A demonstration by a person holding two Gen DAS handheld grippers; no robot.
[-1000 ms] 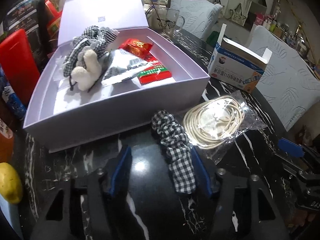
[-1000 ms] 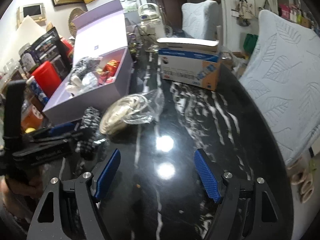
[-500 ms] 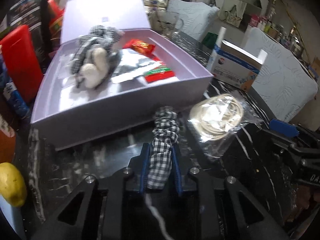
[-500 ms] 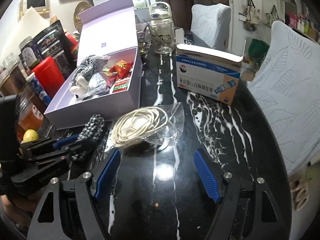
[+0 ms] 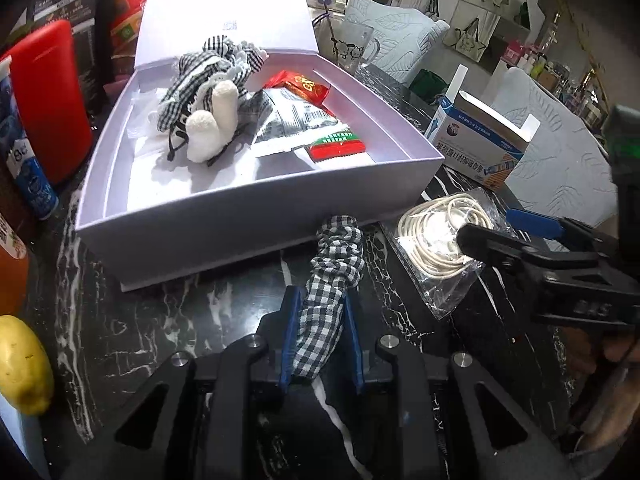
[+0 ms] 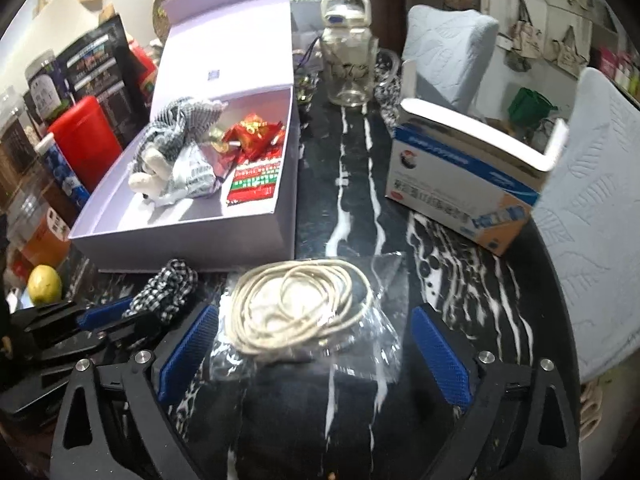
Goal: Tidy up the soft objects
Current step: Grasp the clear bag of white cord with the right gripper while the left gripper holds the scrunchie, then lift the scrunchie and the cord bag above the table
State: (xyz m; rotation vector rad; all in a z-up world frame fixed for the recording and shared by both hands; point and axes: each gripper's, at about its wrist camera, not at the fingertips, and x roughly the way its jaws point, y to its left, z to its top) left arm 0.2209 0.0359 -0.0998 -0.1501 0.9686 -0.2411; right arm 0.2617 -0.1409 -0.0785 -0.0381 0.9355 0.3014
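My left gripper (image 5: pixel 320 312) is shut on a black-and-white checked scrunchie (image 5: pixel 332 272), which reaches toward the front wall of the open lilac box (image 5: pixel 248 216). From the right wrist view the same scrunchie (image 6: pixel 168 292) shows pinched at the left. My right gripper (image 6: pixel 314 336) is opening, its blue pads standing wide on either side of a clear bag of coiled cream cord (image 6: pixel 296 308) without pressing it. That bag (image 5: pixel 444 236) lies right of the scrunchie. Inside the box sit a checked plush toy (image 5: pixel 208 92) and snack packets (image 5: pixel 304 132).
A blue-and-white carton (image 6: pixel 468 176) stands open at the right on the black marble table (image 6: pixel 352 184). A glass jar (image 6: pixel 348 60) is behind the box. A red canister (image 5: pixel 48 96) and a yellow fruit (image 5: pixel 20 364) crowd the left. Padded chairs (image 6: pixel 592 216) ring the table.
My left gripper closed on the scrunchie and stayed clamped. My right gripper moved forward to the cord bag and spread its jaws wider around it.
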